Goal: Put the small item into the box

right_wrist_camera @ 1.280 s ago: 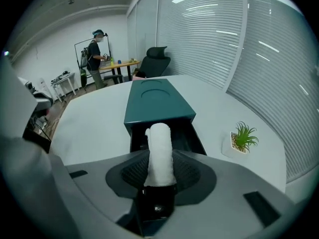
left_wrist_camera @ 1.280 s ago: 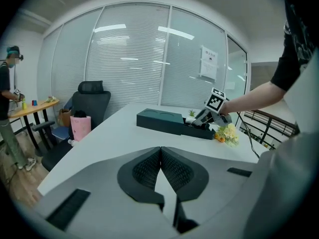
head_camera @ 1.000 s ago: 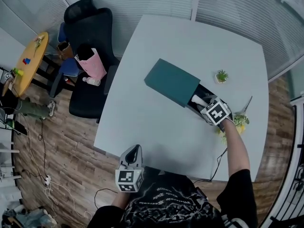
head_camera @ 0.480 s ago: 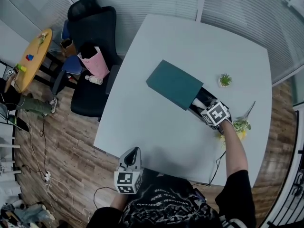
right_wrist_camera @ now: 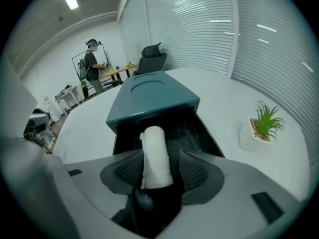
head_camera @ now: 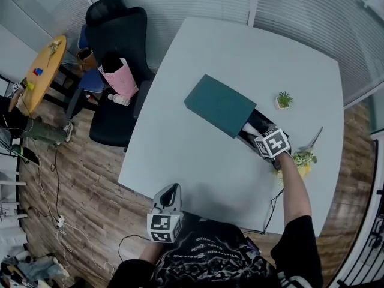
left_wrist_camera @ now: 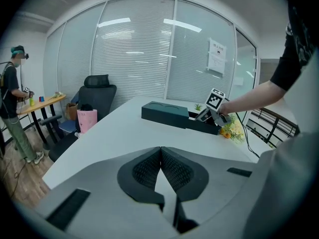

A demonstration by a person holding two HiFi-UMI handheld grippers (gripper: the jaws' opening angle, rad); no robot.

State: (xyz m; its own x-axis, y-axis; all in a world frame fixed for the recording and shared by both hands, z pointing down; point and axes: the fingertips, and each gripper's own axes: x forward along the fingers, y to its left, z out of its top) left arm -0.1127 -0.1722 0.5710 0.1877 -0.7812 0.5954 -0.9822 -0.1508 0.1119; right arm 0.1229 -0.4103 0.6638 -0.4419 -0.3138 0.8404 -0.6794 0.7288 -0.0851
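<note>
Working at the right side of the white table [head_camera: 198, 161]: right gripper [head_camera: 257, 135] reaching into the pulled-out black drawer [right_wrist_camera: 199, 131] of the teal box [head_camera: 219, 105]. Opening those 2 jaws now, with a rolled white towel [right_wrist_camera: 155, 156] standing lengthwise between them. Leaning against the left pad, clear of the right pad by a small gap, so no longer pinched. Near end of the roll down between the jaws, far end stretching over the drawer's dark inside, just short of the box's teal shell. Cannot tell whether resting on the drawer floor.

Holding the left gripper [head_camera: 170, 192] at the near edge of the table, well apart from the box, with nothing in it; 2 pads pressed together at the tips.

To the right of the drawer, 1 small potted plant [right_wrist_camera: 264, 123] in a white pot, close by but not touching. Nearer on the right, beside the person's forearm, a bunch of yellow flowers [head_camera: 303, 159]. Beyond the table's far left side, 1 black office chair [head_camera: 114, 41] with a pink bag [head_camera: 117, 80] on its seat. Far left, 1 round yellow table [head_camera: 39, 77], with another person [right_wrist_camera: 92, 63] standing at it.
</note>
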